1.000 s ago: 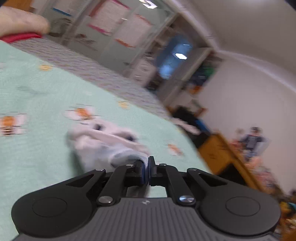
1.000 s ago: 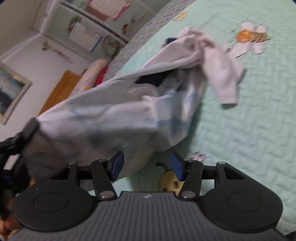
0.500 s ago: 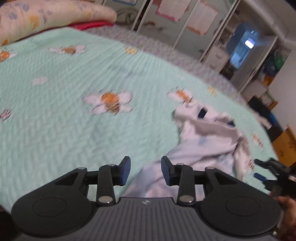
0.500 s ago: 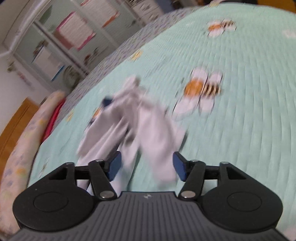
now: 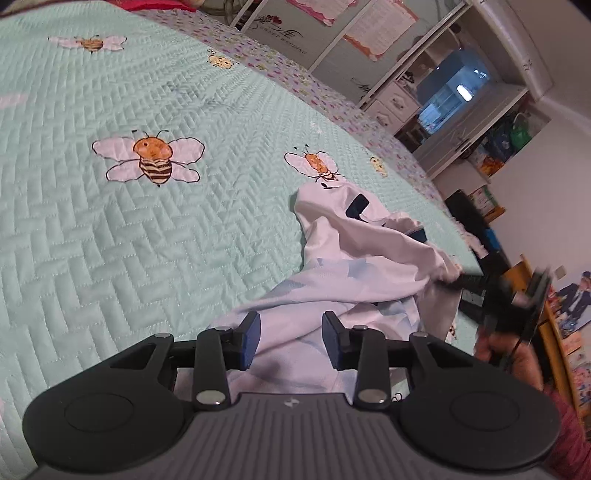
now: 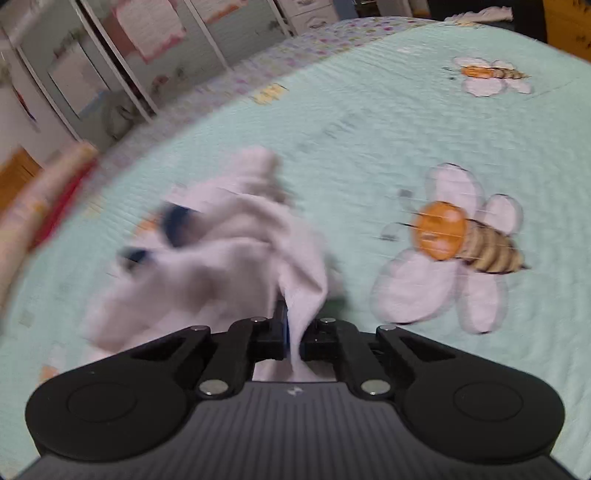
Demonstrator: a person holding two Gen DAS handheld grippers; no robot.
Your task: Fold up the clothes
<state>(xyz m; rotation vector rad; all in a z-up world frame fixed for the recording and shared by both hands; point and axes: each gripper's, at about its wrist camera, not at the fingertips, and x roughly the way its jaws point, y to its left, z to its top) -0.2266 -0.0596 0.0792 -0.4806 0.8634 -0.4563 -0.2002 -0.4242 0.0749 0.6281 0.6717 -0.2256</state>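
Note:
A crumpled white garment (image 5: 354, 266) with pale blue patches and dark blue trim lies on the mint green bedspread (image 5: 110, 236). My left gripper (image 5: 290, 341) hangs open over its near end, cloth showing between the blue pads without being pinched. In the left wrist view the right gripper (image 5: 448, 277) grips the garment's far right edge, held by a person's hand (image 5: 513, 363). In the blurred right wrist view, my right gripper (image 6: 293, 332) is shut on a fold of the white garment (image 6: 229, 251), which trails away to the left.
The bedspread carries embroidered bees (image 5: 151, 160) (image 6: 458, 247). A pillow (image 6: 33, 206) lies at the bed's far left. White cabinets with papers (image 5: 332, 22) and shelves stand beyond the bed. An orange wooden piece (image 5: 554, 332) and clutter sit at its right edge.
My left gripper let go of the garment and opened, then lowered over its near end. My right gripper, open before, closed on a fold of the cloth. The garment dropped onto the bedspread.

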